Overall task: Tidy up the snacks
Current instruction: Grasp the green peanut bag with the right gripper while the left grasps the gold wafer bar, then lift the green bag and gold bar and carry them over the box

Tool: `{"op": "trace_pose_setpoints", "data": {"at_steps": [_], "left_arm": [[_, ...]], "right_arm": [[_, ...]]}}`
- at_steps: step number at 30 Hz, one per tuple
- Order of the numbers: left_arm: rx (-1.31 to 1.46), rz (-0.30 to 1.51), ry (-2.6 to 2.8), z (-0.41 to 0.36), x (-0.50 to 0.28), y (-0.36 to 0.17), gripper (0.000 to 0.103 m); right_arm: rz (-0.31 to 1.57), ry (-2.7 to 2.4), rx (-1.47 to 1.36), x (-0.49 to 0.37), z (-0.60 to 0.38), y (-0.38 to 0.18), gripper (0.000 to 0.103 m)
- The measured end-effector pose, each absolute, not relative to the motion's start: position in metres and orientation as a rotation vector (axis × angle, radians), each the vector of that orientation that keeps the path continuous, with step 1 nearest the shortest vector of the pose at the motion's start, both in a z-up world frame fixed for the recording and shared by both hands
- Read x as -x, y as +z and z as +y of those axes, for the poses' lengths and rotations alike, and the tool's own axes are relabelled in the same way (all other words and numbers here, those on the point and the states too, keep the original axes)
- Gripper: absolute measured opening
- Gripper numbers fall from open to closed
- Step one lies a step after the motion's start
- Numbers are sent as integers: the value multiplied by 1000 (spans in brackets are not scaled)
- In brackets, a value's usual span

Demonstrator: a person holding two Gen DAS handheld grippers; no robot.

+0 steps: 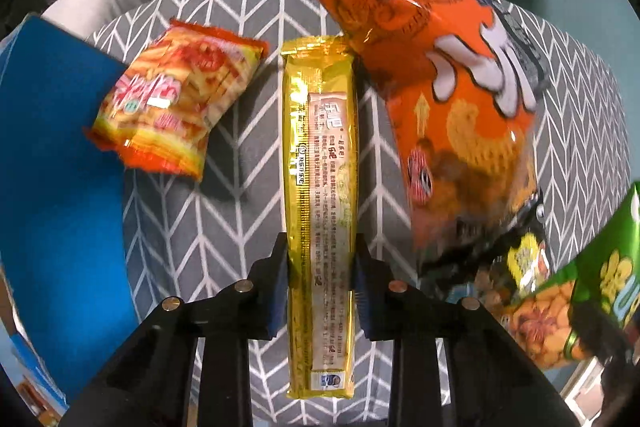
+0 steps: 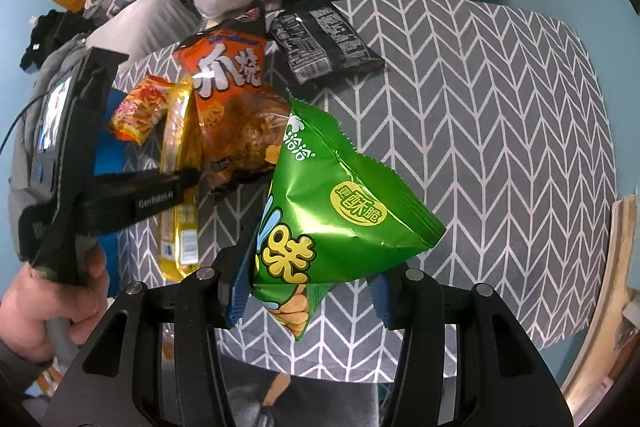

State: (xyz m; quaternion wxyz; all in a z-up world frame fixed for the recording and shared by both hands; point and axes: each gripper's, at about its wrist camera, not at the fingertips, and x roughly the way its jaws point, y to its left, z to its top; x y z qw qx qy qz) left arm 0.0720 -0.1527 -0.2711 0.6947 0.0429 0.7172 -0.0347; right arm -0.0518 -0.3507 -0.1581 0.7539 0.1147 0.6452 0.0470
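Snacks mid-sort: a gold biscuit pack (image 1: 320, 195) is clamped lengthwise in the left gripper's (image 1: 320, 267) narrowly set jaws above the chevron-clothed surface (image 2: 480, 107), while the right gripper (image 2: 308, 287) pinches a green snack bag's (image 2: 340, 195) lower corner. An orange chip bag (image 1: 452, 115), red-yellow fries packet (image 1: 172, 99) and black packet (image 2: 324, 43) appear unsorted; most work seems left.

Long gold packet (image 1: 320, 195) sits pinched lengthwise between the left tool's pads. Orange bag (image 1: 452, 115) right beside it, small fries packet (image 1: 176, 95) off left. Green bag (image 2: 340, 203) is clamped in the right tool, black packet (image 2: 324, 43) far ahead.
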Motion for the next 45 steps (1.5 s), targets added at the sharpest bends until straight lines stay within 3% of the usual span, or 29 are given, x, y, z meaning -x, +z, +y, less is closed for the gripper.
{"op": "trace_pose_setpoints", "data": {"at_steps": [27,45], "left_arm": [[-179,1393,-173,-84,-21,-139,29],[-98,1320,-113,-18,-9,-83,29]], "right_arm": [[1340,197,-69,28,-279,-115,48],[1288,339,5,2,-213,-88,48]]}}
